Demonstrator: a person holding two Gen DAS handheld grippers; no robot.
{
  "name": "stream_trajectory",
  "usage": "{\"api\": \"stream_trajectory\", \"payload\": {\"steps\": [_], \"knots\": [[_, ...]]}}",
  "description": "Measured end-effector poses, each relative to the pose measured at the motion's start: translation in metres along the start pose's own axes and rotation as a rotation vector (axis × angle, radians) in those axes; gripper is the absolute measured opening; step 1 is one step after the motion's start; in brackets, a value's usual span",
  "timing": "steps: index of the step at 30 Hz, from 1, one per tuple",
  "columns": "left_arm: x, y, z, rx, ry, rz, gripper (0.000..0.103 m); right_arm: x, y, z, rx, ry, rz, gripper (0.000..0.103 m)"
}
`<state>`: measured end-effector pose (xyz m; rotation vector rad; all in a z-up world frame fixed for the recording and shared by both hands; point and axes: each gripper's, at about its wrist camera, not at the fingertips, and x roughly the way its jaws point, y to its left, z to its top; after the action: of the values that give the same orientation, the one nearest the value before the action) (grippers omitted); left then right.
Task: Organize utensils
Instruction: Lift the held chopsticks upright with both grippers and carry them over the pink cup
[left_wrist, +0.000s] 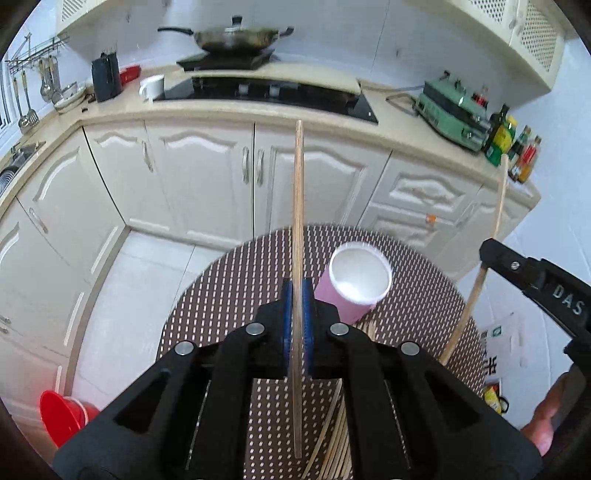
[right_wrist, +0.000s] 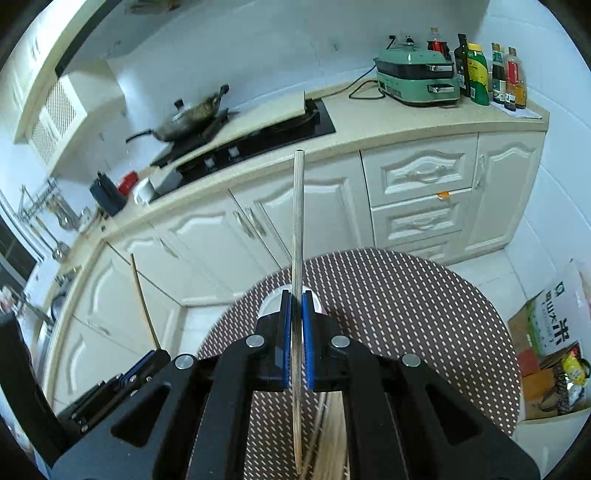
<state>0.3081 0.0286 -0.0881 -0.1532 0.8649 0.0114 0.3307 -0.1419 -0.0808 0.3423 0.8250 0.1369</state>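
My left gripper (left_wrist: 297, 291) is shut on a wooden chopstick (left_wrist: 297, 206) that stands upright between the blue pads, above the round table. A pink paper cup (left_wrist: 354, 284) with a white inside stands just right of it, tilted toward me. My right gripper (right_wrist: 296, 301) is shut on another chopstick (right_wrist: 297, 221), also upright; the cup's white rim (right_wrist: 271, 301) peeks out behind its fingers. In the left wrist view the right gripper (left_wrist: 487, 254) shows at the right edge with its chopstick (left_wrist: 469, 306). A pile of chopsticks (left_wrist: 340, 443) lies on the table below both grippers.
The round table has a brown dotted mat (left_wrist: 236, 295). Behind it runs a kitchen counter (left_wrist: 207, 110) with a stove, a wok (left_wrist: 236, 38), a white mug (left_wrist: 153, 86), a green appliance (right_wrist: 417, 77) and bottles (right_wrist: 480, 74). A red bucket (left_wrist: 62, 413) stands on the floor, boxes (right_wrist: 546, 332) at right.
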Motion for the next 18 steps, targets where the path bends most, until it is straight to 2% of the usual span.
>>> {"api": "stream_trajectory", "payload": {"steps": [11, 18], "knots": [[-0.001, -0.014, 0.058, -0.023, -0.095, -0.061, 0.006, 0.000, 0.018, 0.051, 0.000, -0.128, 0.033, 0.005], [0.005, -0.026, 0.095, -0.038, -0.151, -0.100, 0.006, 0.007, 0.019, 0.073, 0.013, -0.191, 0.019, 0.005]]}}
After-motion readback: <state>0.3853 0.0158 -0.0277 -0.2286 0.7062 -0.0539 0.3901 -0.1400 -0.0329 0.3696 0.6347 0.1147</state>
